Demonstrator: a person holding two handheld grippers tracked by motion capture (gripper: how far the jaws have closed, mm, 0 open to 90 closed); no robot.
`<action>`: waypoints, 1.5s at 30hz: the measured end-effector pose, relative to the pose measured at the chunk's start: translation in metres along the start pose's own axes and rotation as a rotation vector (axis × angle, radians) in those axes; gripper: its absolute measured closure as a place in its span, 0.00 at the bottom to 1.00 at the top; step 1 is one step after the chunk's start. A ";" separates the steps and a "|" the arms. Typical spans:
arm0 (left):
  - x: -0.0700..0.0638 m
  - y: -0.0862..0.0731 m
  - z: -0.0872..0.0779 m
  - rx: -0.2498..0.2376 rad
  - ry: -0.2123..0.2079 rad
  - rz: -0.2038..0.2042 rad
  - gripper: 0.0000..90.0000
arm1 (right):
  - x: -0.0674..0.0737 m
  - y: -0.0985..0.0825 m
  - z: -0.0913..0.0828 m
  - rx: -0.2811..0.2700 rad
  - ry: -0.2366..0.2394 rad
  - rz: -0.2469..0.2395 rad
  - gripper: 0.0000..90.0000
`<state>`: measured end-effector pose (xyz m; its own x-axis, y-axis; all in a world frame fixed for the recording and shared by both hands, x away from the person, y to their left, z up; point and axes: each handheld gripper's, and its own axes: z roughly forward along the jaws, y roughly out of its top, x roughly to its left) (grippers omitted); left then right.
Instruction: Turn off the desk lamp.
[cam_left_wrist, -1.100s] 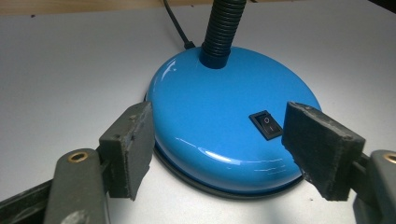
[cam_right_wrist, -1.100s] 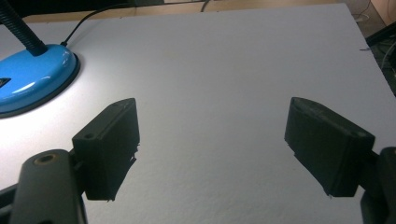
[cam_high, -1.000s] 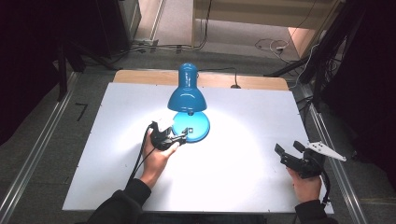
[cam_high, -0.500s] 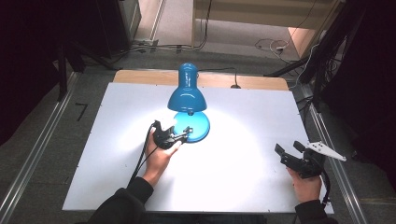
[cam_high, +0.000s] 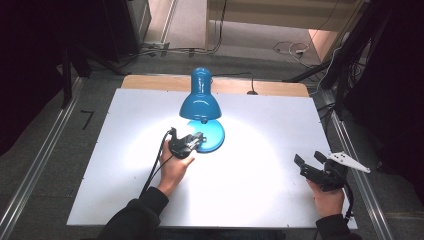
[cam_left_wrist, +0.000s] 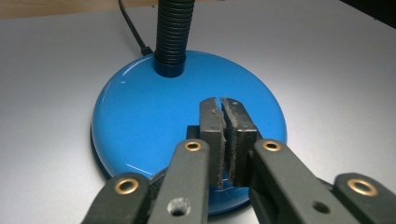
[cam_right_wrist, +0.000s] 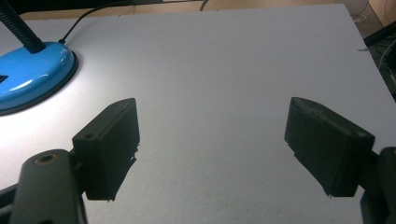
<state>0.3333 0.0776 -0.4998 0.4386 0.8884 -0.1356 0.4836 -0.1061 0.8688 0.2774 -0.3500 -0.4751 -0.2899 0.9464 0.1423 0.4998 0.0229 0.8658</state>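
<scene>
White bench (cam_high: 260, 165) carried a blue desk lamp (cam_high: 201, 102), set toward the far edge and a little left of the middle. Shade pointed down and lit a bright pool on the board around the lamp's round base (cam_left_wrist: 154, 121). Black ribbed neck (cam_left_wrist: 173, 32) rose from the far part of the base; a black cord (cam_left_wrist: 133, 30) ran from beside it toward the far edge.

Left gripper (cam_high: 196, 140) sat at the near-left rim of the base, held in the left hand (cam_high: 172, 167). In the left gripper view its jaws stood pressed together, pads meeting with nothing between them, tips over the glossy top of the base. Whether the tips touched the base, could not tell.

Right gripper (cam_high: 309, 160) was near the bench's right edge toward the near corner, well apart from the lamp, held in the right hand (cam_high: 327, 200). Its jaws were spread wide over bare board, empty.
</scene>
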 end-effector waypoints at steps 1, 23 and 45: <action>0.000 0.000 0.000 0.000 0.000 0.000 1.00 | 0.000 0.000 0.000 -0.002 0.000 0.001 0.18; -0.002 0.002 0.010 0.020 0.007 0.013 1.00 | 0.000 0.001 -0.001 -0.007 0.009 0.002 0.18; 0.000 0.000 0.018 0.013 0.041 0.042 1.00 | 0.001 0.001 0.000 -0.002 0.011 -0.005 0.18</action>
<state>0.3471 0.0694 -0.5086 0.4274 0.9006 -0.0793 0.4756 -0.1494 0.8669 0.2774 -0.3486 -0.4744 -0.3009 0.9428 0.1433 0.4965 0.0266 0.8676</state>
